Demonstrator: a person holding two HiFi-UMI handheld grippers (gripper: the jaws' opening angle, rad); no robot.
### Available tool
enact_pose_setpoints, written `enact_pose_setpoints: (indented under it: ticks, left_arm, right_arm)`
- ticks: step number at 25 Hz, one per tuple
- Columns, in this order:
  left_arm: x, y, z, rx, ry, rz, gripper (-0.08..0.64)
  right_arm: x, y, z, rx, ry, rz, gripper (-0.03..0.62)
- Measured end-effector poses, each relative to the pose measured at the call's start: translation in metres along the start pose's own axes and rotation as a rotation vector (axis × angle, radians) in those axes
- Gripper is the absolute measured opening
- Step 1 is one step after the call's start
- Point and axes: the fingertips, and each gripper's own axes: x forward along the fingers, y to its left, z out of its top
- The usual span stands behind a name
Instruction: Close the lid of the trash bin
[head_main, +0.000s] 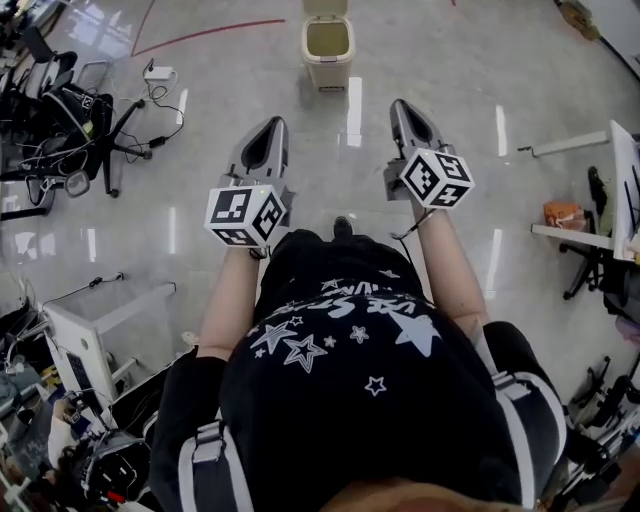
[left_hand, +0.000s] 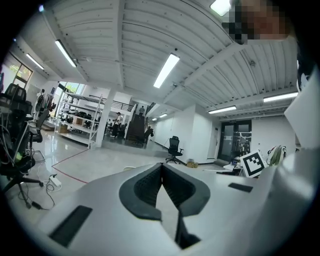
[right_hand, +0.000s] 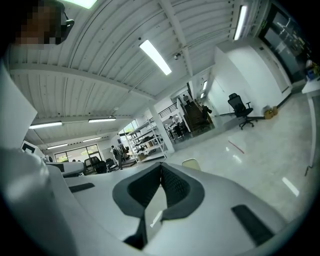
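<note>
A beige trash bin (head_main: 328, 48) stands on the glossy floor ahead of me, its lid (head_main: 325, 7) tipped up at the back and the inside showing. Both grippers are held out in front of my body, well short of the bin and apart from it. The left gripper (head_main: 271, 126) points toward the bin from the left, and its jaws meet at the tips (left_hand: 161, 165) with nothing between them. The right gripper (head_main: 401, 106) is likewise shut and empty (right_hand: 161, 166). The raised lid (right_hand: 191, 163) peeks over the right gripper's jaws.
Office chairs and tangled cables (head_main: 62, 112) crowd the left side, with a power adapter (head_main: 158, 73) on the floor. A white desk (head_main: 612, 180) with an orange item (head_main: 563, 213) stands at the right. A white table (head_main: 92, 332) is at the lower left.
</note>
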Motion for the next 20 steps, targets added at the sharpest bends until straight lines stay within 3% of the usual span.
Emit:
enact_pose_setpoints:
  ticks: [11,20]
  left_arm:
    - [0.043,0.029,0.002,-0.014,-0.005,-0.007,0.012]
    - [0.127,0.080,0.017,-0.024,-0.008,-0.074,0.012]
  right_arm:
    - [0.038,-0.021,0.002,-0.003,0.021,-0.024,0.006]
    - [0.110,-0.042,0.024,-0.031,0.016,-0.084,0.006]
